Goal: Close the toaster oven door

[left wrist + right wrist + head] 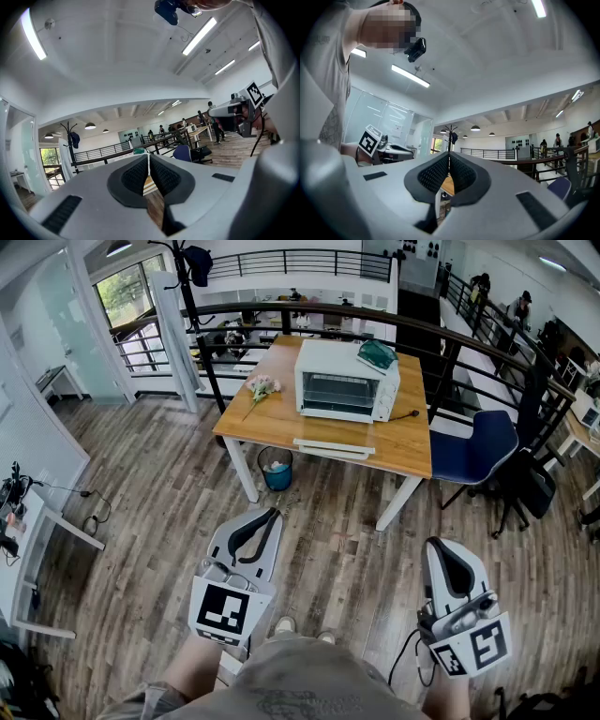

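A white toaster oven [345, 381] stands on a wooden table [272, 418] across the room in the head view. Its door [333, 447] hangs folded down flat at the table's front edge. A green cloth-like thing [377, 354] lies on the oven's top. My left gripper [269, 515] is held low near my body, far from the table, jaws shut and empty. My right gripper [439, 547] is at the lower right, also shut and empty. In the left gripper view the left gripper's pads [161, 176] meet at the tip, and in the right gripper view the right gripper's pads [461, 176] do too.
Flowers [262, 386] lie on the table's left part. A blue bin [277, 469] sits under the table. A blue office chair [475, 448] stands to the table's right. A black railing [450, 343] runs behind. A white desk [33, 549] is at the left. Wooden floor lies between me and the table.
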`<action>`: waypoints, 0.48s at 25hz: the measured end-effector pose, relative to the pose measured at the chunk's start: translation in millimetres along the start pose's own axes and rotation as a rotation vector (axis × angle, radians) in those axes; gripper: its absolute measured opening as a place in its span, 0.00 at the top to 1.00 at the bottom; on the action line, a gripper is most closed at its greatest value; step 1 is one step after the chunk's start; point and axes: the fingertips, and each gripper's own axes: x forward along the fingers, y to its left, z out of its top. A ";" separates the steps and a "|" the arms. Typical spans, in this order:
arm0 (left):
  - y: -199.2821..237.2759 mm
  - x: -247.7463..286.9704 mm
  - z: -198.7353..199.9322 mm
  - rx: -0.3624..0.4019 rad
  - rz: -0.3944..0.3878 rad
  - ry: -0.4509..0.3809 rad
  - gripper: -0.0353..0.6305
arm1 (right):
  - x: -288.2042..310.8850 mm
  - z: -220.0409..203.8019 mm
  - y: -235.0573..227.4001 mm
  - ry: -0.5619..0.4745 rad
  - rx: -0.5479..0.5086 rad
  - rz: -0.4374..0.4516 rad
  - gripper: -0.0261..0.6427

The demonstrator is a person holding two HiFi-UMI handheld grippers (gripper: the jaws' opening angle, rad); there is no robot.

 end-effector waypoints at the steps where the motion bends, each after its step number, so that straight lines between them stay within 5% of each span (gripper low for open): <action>1: -2.5 2.3 1.0 -0.012 0.004 -0.005 0.91 | -1.4 -0.6 -4.2 -0.006 0.012 0.002 0.91; 9: -15.9 9.8 12.2 -0.074 0.051 -0.065 0.90 | -17.5 4.3 -22.7 -0.083 0.034 0.018 0.91; 12: -20.3 15.8 13.5 -0.074 0.072 -0.068 0.69 | -22.1 2.1 -28.7 -0.099 0.032 0.019 0.86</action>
